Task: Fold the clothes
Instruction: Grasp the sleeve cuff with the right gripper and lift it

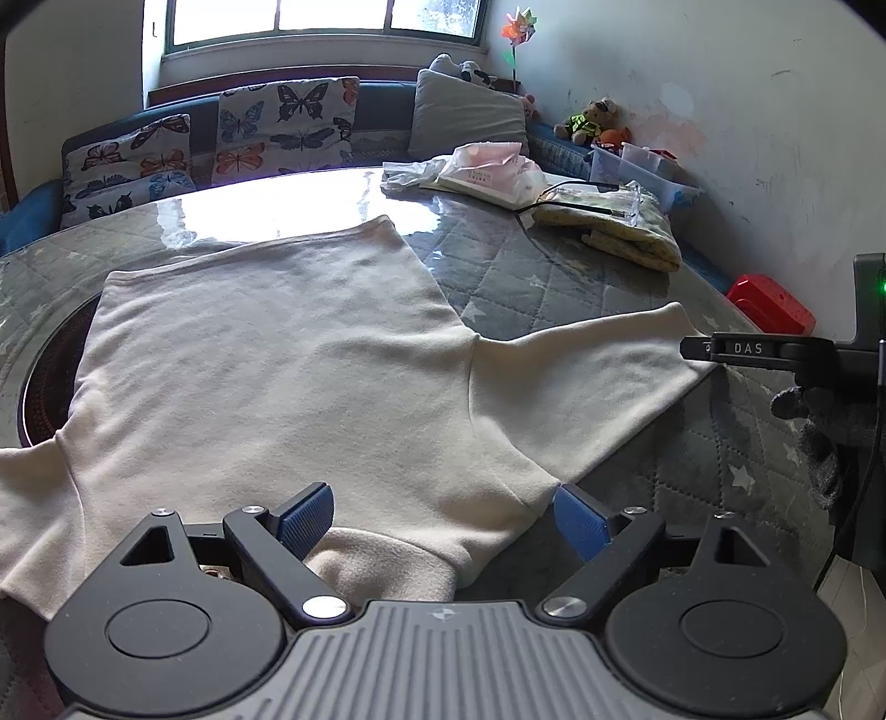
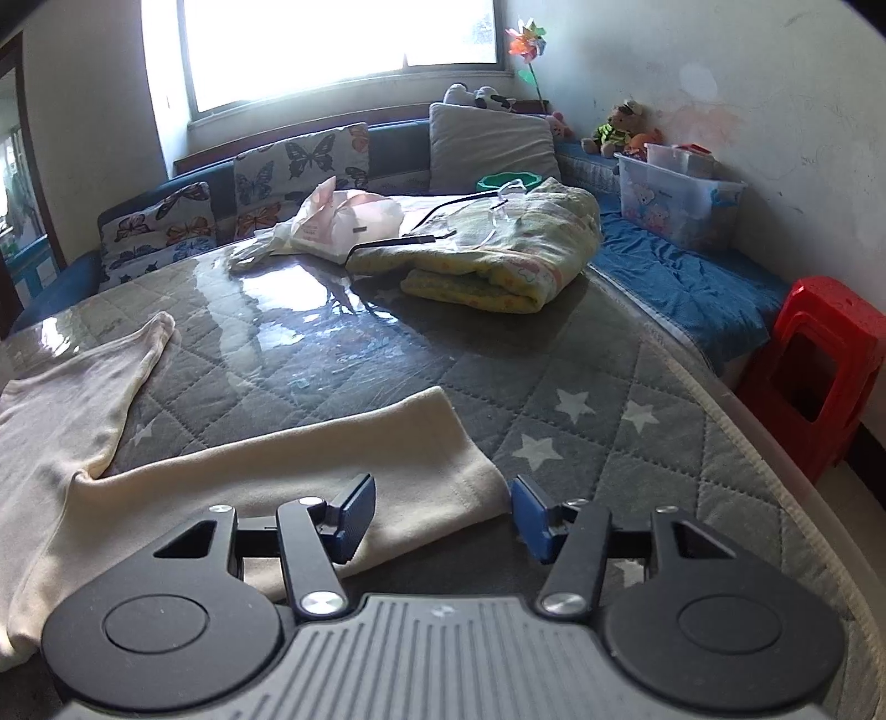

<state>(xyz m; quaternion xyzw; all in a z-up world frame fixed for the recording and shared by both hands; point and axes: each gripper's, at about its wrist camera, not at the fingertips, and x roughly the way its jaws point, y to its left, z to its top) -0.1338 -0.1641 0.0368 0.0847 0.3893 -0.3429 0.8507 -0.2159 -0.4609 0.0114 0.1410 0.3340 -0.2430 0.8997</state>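
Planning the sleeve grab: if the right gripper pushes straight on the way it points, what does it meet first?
Likely the cream sleeve's cuff, already between the right gripper's open pads, with the quilted table cover beneath.

Daylight pours from the window at twelve o'clock, blown out to white in the right wrist view. Strong glare sits on the glossy table cover below it. Foreground is dimmer, with soft shadows under the grippers. Both views are sharp at centre, with fisheye bending and dark corners.
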